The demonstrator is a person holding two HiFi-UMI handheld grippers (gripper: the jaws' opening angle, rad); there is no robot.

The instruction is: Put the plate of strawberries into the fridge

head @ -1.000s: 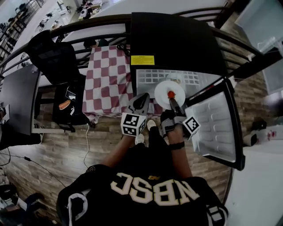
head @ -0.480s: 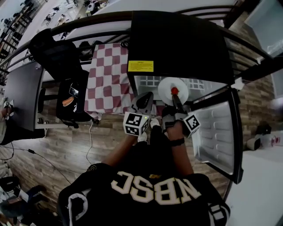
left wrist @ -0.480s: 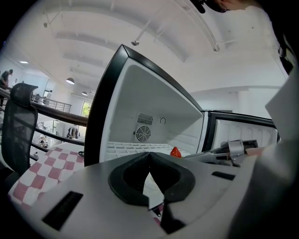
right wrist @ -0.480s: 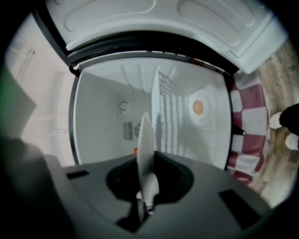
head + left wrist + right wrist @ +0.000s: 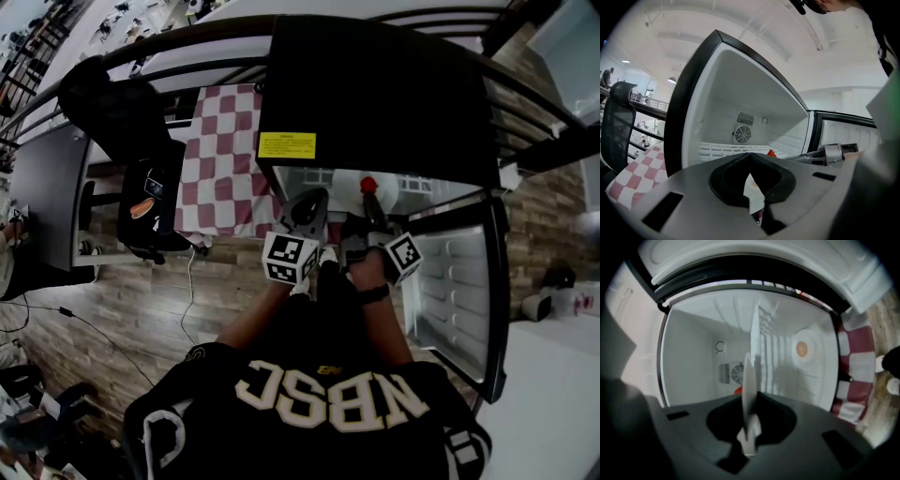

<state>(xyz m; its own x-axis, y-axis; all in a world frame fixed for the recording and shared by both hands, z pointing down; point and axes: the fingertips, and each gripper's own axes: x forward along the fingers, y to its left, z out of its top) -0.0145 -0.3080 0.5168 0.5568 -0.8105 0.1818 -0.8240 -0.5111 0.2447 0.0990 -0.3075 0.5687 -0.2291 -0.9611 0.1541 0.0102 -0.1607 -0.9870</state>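
- A table with a red-and-white checked cloth [image 5: 221, 178] stands to the left of the fridge [image 5: 375, 84], which is black on top and white inside.
- The left gripper [image 5: 750, 156] hovers just outside the fridge's open front. Its jaws are pressed together with nothing between them, and it takes no part in the carrying.
- The step in hand looks like the insertion itself. The plate [image 5: 749, 373] has crossed the fridge's threshold and sits over the white wire shelf [image 5: 719, 149], mostly hidden under the fridge's top in the head view.
- One strawberry [image 5: 367, 184] shows on the plate, red against the white interior (more may lie out of sight).
- The right gripper [image 5: 749, 401] holds the plate by its near rim. Its jaws are narrowed onto the thin edge, which its own view shows edge-on between them.
- Whether the plate already touches the shelf cannot be told.
- The fridge door [image 5: 459, 281] hangs wide open on the right, its white inner side facing the person.
- The next move probably calls for keeping the plate level so that the fruit does not roll, lowering it flat onto the shelf, then parting the right jaws and drawing straight back clear of the rim.
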